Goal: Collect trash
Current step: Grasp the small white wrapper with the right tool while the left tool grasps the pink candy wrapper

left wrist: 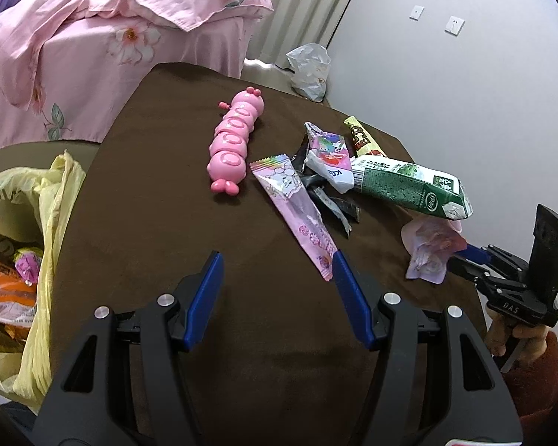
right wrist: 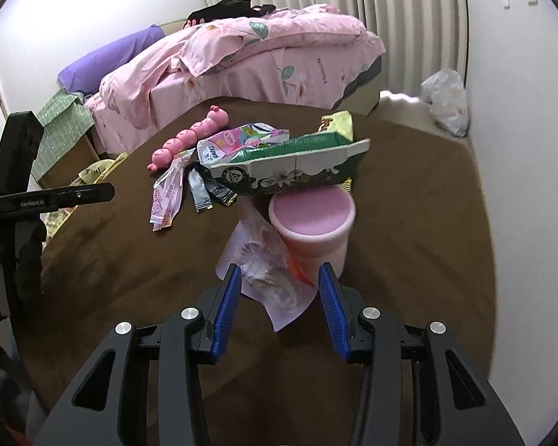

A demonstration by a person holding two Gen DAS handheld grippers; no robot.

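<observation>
Trash lies in a heap on the brown table (left wrist: pixel 189 223): a long pink wrapper (left wrist: pixel 297 215), a green carton (left wrist: pixel 409 186), a yellow wrapper (left wrist: pixel 362 137) and dark foil scraps (left wrist: pixel 327 197). My left gripper (left wrist: pixel 277 264) is open above bare cloth, its right finger beside the pink wrapper's near end. My right gripper (right wrist: pixel 279 278) is open around a crumpled pale wrapper (right wrist: pixel 264 264) that lies against a pink cup (right wrist: pixel 316 230). The green carton (right wrist: pixel 294 171) rests on that cup. In the left wrist view the same crumpled wrapper (left wrist: pixel 431 249) sits at a blue fingertip (left wrist: pixel 478 253) of the right gripper.
A pink caterpillar toy (left wrist: pixel 234 145) lies left of the heap. A yellow bag (left wrist: pixel 48 223) holding wrappers hangs open at the table's left edge. Behind stand a bed with a pink quilt (right wrist: pixel 260 52) and a white plastic bag (right wrist: pixel 446 100) by the wall.
</observation>
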